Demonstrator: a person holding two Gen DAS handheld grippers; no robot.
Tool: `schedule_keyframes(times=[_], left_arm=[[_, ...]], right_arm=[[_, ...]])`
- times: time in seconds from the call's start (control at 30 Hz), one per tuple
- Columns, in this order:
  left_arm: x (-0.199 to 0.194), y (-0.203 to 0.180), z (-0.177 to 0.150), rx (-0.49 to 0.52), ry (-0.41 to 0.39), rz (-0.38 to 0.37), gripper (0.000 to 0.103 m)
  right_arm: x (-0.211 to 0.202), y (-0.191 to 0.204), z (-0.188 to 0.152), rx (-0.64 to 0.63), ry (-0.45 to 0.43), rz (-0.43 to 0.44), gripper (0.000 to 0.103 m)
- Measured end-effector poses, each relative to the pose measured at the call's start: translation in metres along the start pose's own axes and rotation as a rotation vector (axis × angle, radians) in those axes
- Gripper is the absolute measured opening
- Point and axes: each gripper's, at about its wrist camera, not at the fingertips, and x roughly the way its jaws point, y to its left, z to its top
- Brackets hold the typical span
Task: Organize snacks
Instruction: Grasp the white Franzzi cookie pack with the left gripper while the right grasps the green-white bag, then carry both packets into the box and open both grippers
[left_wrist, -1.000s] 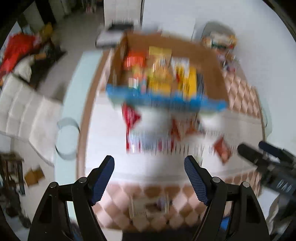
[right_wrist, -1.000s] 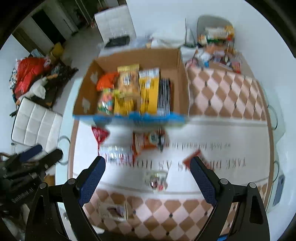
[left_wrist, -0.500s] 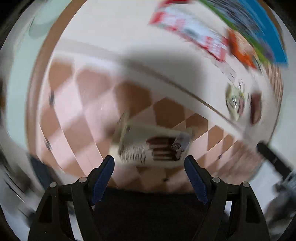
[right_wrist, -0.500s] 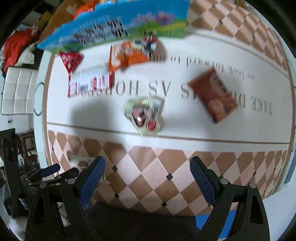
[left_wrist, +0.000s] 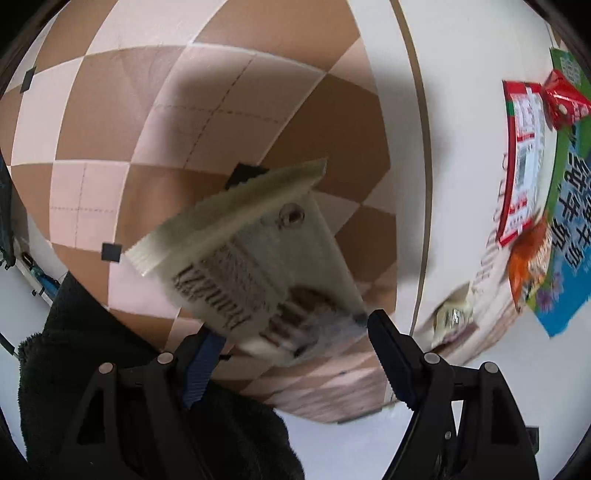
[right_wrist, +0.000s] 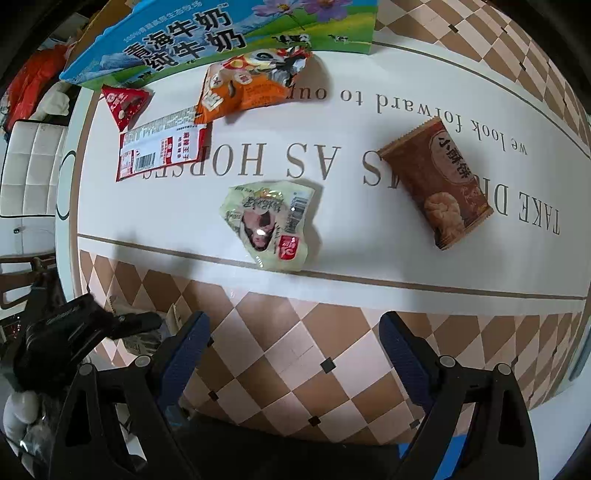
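1. Now we see our left claw (left_wrist: 295, 334) low over the checkered part of the table (left_wrist: 110, 110), its jaws standing apart.
2. A pale biscuit packet (left_wrist: 255, 254) lies between and just ahead of the left claw's fingers; whether the pads touch it we cannot tell, as the packet is blurred.
3. Our right claw (right_wrist: 295, 339) hangs wide and empty above the table.
4. Straight ahead of the right claw lies a pale green snack pouch (right_wrist: 271, 223); a brown cracker packet (right_wrist: 441, 181) lies ahead and to its right.
5. Farther ahead and to the left of the right claw lie an orange snack bag (right_wrist: 247, 86), a red-and-white packet (right_wrist: 160, 147) and a small red triangular packet (right_wrist: 123, 105), close by the blue milk carton box (right_wrist: 207, 33).
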Motion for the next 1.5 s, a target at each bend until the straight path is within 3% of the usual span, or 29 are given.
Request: schedule_keyframes(times=[0.13,0.23,0.3,0.43,0.6,0.67,0.8,0.97,1.03,1.1,1.3,1.5], left_arm=[[-0.006,-0.007,0.005,0.024,-0.045,0.088,0.077],[-0.004,-0.017,0.006,0.103,-0.045,0.164,0.077],[-0.007,-0.027,0.004,0.196,-0.075,0.227,0.072],[-0.015,-0.050,-0.001,0.390,-0.171,0.379,0.071],[-0.015,-0.070,-0.007,0.620,-0.275,0.584,0.071],[-0.014,-0.073,-0.009,0.681,-0.303,0.630,0.071],[-0.012,-0.073,-0.009,0.697,-0.298,0.649,0.071],[-0.007,-0.076,-0.008,0.657,-0.285,0.607,0.070],[-0.013,-0.068,-0.004,0.660,-0.293,0.583,0.064],[-0.017,-0.068,-0.003,0.676,-0.318,0.586,0.063],[-0.017,-0.062,-0.012,0.707,-0.349,0.564,0.060],[-0.032,-0.072,-0.041,0.771,-0.411,0.527,0.059]], right_arm=[[0.002,-0.014,0.010,0.051,-0.001,0.023,0.095],[0.005,-0.020,0.022,0.072,-0.006,0.035,0.095],[0.007,-0.017,0.031,0.042,-0.013,0.019,0.095],[0.017,-0.009,0.048,-0.019,0.013,-0.012,0.095],[0.030,0.000,0.066,-0.012,0.048,0.002,0.095],[0.037,0.004,0.071,-0.001,0.067,0.014,0.094],[0.051,0.010,0.076,0.026,0.103,0.026,0.093],[0.062,0.022,0.080,0.022,0.107,-0.016,0.085],[0.060,0.028,0.082,0.007,0.093,-0.056,0.079],[0.057,0.036,0.082,-0.017,0.068,-0.095,0.064],[0.056,0.047,0.073,-0.046,0.026,-0.121,0.060],[0.052,0.035,0.050,-0.020,0.026,-0.068,0.058]])
